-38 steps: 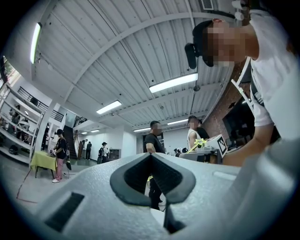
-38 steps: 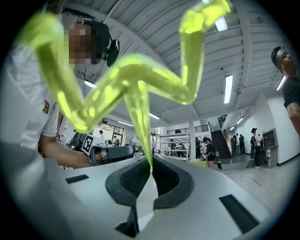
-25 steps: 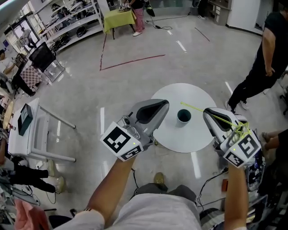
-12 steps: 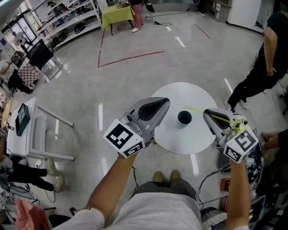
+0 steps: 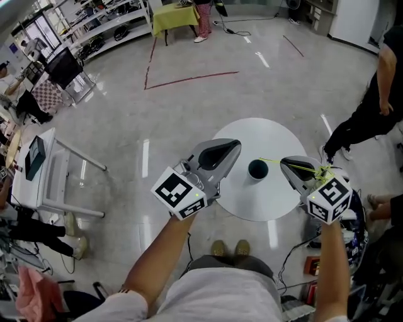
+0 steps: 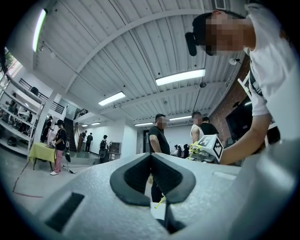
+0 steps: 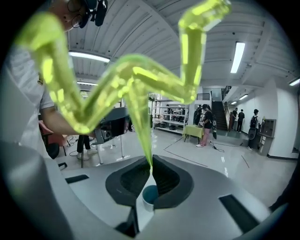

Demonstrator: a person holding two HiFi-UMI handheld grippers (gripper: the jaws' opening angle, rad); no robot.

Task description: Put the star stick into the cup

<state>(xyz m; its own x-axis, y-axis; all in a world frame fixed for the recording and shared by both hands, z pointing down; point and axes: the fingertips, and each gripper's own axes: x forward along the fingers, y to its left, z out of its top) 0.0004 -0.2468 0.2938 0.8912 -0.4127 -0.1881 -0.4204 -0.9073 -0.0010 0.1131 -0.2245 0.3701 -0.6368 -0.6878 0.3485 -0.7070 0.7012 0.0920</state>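
On the round white table [image 5: 252, 202] stands a dark cup [image 5: 257, 168]. My right gripper [image 5: 284, 163] hovers just right of the cup, shut on the yellow-green star stick [image 5: 272, 161]. The stick's thin end pokes out leftward to the cup's rim, and the star lies back over the gripper's body. In the right gripper view the star stick [image 7: 136, 79] looms large and runs down into the shut jaws [image 7: 150, 165]; the cup [image 7: 150, 193] shows just beyond them. My left gripper [image 5: 234, 145] hangs shut over the table's left edge, holding nothing [image 6: 151, 155].
A person in black [image 5: 371, 113] stands right of the table. A white cart [image 5: 39, 179] stands at the far left. Cables and a dark bag [image 5: 352, 239] lie on the floor by the table's right side. Shelves and a yellow-clothed table [image 5: 173, 16] stand far back.
My right gripper has sunk and tipped down, bringing the stick's thin end from above and left of the cup to its rim. The left gripper has drifted slightly lower.
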